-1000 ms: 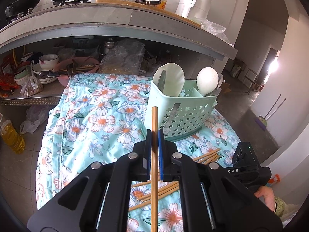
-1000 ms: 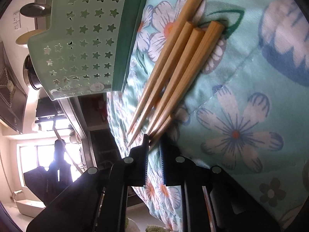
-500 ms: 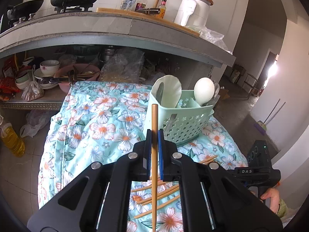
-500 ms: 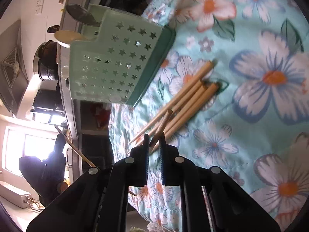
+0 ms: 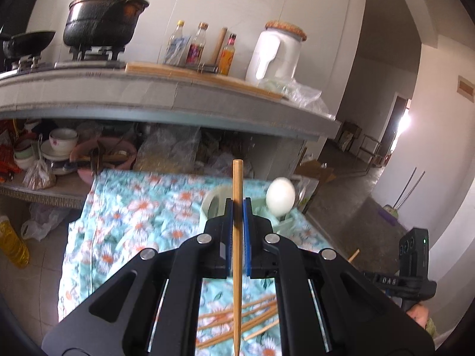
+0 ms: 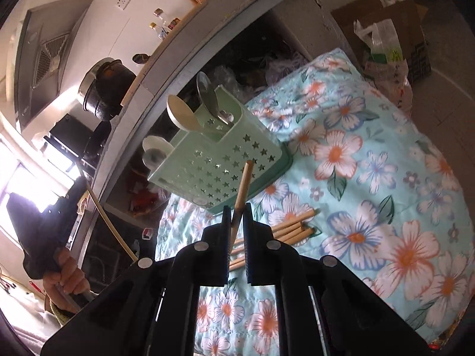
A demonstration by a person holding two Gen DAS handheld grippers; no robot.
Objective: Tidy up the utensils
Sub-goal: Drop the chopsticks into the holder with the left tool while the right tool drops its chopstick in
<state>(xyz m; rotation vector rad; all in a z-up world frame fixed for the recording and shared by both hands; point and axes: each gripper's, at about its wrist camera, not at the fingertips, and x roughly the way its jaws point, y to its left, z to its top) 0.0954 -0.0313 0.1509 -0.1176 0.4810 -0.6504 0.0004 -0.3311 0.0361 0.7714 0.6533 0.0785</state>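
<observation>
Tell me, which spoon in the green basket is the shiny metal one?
The metal spoon standing at the back of the green basket. It is grey and shiny, while the two other spoons beside it are white.

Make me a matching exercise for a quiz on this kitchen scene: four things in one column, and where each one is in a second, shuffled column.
Things:
1. black pot
2. white spoons
3. loose chopsticks
4. single chopstick

Places:
A. lying on the flowered cloth
B. standing in the green basket
C. on the stove on the counter
D. between the left gripper's fingers

Pairs: 1-C, 2-B, 3-A, 4-D
</observation>
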